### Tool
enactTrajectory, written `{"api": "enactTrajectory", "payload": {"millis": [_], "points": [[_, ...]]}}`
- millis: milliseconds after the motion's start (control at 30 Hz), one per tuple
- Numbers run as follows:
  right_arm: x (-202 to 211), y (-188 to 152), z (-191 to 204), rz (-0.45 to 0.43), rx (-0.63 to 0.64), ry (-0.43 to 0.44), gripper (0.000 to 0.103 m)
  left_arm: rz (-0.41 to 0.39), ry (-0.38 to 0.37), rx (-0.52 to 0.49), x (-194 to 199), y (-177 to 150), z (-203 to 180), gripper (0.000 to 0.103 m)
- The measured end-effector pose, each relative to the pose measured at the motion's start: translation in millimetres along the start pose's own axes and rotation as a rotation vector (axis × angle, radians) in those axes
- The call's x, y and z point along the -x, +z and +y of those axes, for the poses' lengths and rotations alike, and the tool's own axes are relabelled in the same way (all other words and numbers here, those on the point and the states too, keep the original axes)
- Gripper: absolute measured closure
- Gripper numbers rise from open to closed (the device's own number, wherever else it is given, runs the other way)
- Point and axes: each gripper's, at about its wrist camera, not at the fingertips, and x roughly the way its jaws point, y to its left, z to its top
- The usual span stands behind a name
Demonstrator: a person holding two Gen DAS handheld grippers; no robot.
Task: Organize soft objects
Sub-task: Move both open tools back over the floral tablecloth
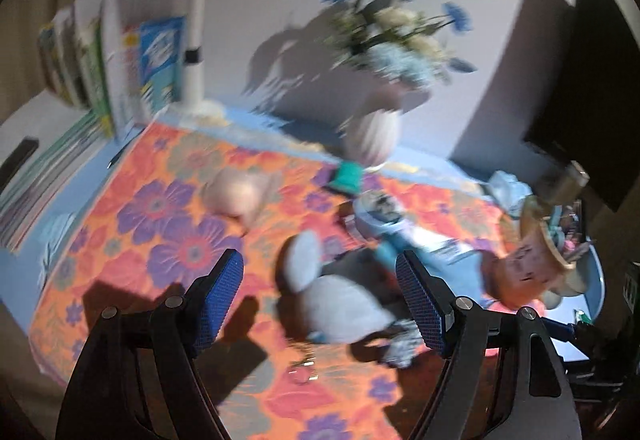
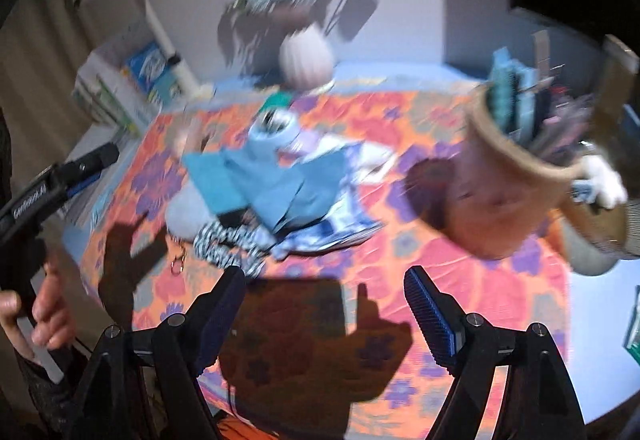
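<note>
Floral quilted mat (image 2: 460, 280): covers the table. Blue cloth heap (image 2: 276, 188): mid-mat, beside grey plush (image 1: 340, 304). Left gripper (image 1: 320, 304): wide open, empty, plush beneath. Right gripper (image 2: 324, 316): wide open, empty. Advice: slow down, centre jaws before closing.

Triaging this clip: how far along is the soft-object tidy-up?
Nothing looks done. The blue cloths, grey plush, striped fabric and pale pink soft item lie loose on the floral mat. Nothing is in hand: the left hand-held gripper and right hand-held gripper are both open and empty above the mat. All the sorting remains. The frames are blurred.
</note>
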Motion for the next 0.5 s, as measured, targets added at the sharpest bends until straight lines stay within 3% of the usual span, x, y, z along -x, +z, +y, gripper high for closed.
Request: {"api": "enactTrajectory", "payload": {"millis": [300, 500], "points": [[-31, 6, 23, 0.050, 0.047, -0.001, 0.023, 0.086, 0.014, 0.034, -39, -15, 31, 0.026], [-33, 32, 24, 0.040, 0.027, 0.051, 0.023, 0.090, 0.030, 0.047, -56, -2, 43, 0.026]]}}
